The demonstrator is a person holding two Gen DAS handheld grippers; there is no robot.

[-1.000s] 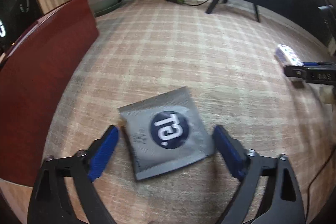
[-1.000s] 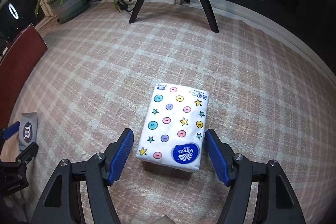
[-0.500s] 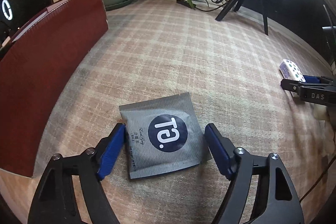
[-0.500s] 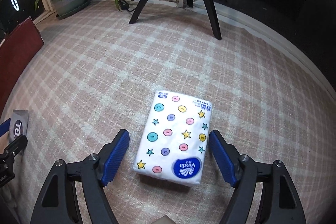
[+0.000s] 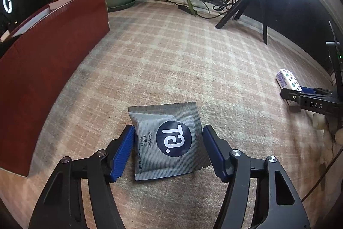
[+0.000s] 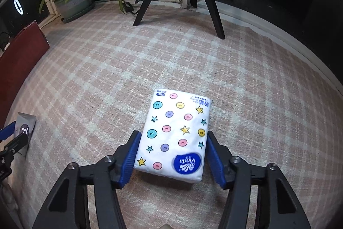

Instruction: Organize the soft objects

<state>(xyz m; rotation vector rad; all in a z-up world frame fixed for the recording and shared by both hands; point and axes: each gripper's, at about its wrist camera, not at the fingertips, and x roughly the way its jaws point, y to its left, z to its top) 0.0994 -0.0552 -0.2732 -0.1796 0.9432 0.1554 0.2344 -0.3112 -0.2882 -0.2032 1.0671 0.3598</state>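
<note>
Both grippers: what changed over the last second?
The left gripper closed in around the grey packet; the right gripper closed in around the tissue pack. Pads now sit at the sides of each, firm grip not confirmed. Both items remain on the checked rug; the red box stayed put.
</note>
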